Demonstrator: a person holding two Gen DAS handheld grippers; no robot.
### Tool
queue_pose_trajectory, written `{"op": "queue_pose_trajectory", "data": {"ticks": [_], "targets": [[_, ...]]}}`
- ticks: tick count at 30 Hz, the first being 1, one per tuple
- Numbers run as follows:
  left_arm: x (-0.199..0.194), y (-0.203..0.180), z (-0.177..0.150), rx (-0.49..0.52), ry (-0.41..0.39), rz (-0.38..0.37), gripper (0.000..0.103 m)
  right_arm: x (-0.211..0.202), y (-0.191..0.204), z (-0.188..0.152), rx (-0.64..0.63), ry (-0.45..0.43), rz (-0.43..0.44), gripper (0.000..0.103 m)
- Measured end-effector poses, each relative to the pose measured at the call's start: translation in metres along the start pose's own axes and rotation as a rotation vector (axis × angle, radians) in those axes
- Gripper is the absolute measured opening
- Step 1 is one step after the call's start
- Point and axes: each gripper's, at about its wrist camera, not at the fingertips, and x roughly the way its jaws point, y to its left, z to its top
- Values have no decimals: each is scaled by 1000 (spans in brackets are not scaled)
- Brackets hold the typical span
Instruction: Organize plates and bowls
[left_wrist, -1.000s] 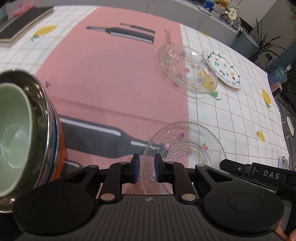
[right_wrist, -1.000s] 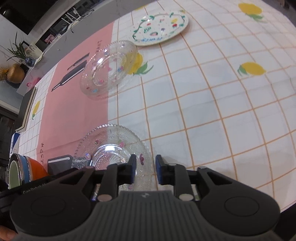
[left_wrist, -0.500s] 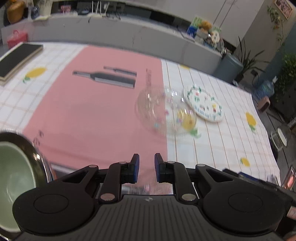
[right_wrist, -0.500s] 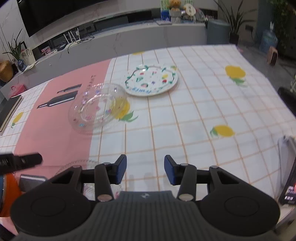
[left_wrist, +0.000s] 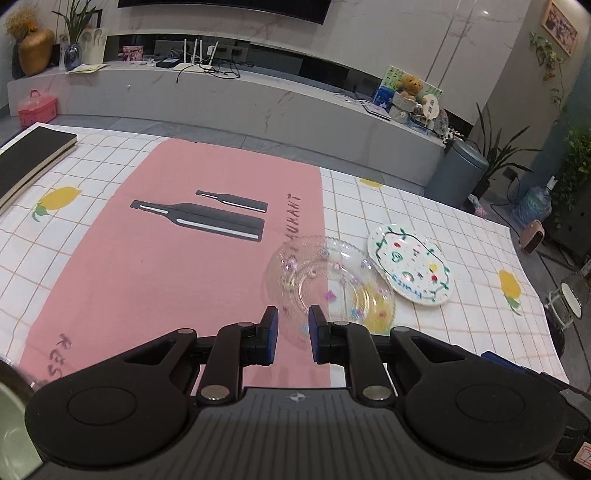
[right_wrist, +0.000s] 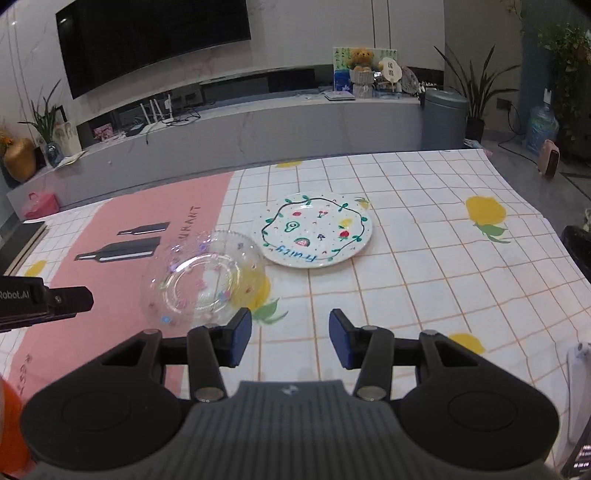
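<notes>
Left wrist view: the left gripper (left_wrist: 292, 334) hangs above the tablecloth (left_wrist: 147, 266) with a narrow empty gap between its jaws, the glass plate (left_wrist: 328, 282) lying just beyond, beside the painted plate (left_wrist: 410, 271). Right wrist view: the right gripper (right_wrist: 290, 338), jaws just widened and empty, faces both plates.

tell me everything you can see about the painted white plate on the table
The painted white plate is round and shallow and looks ceramic, with a green vine ring, small fruit drawings and blue lettering. It lies flat and empty on the checked tablecloth, close beside the clear glass dish; whether their rims touch is unclear. Neither gripper touches it.
</notes>
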Motion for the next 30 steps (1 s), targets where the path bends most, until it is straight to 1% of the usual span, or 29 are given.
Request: {"op": "queue_pose_trajectory", "data": {"ticks": [3,5,7,9,13,14,18,20,25,26,28,30], "targets": [[13,1,4,-3,1,20,19,13,-3,8,34,14,34,47],[22,2,7,-4,8,22,19,25,-4,13,50,42,42,46],[31,4,7,-12,20,27,25,36,-7,16,91,68,55,46],[40,8,8,-25,30,33,29,47,-9,19,132,98,80,46],[54,12,9,-55,44,24,43,68,-12,21,196,144,133,47],[57,13,10,-64,45,27,45,72,-13,21,214,150,143,47],[70,17,12,-93,65,37,45,88,-13,24,262,172,169,47],[76,19,14,-105,75,40,45,95,-10,26,256,175,161,47],[87,21,17,-120,81,30,44,110,-9,29,266,184,140,41],[88,21,18,-118,82,30,44,112,-9,29,263,183,137,34],[93,22,19,-118,94,43,37,114,-9,30,253,179,137,31],[97,24,19,-127,108,44,33,118,-8,32,246,180,141,29]]}}
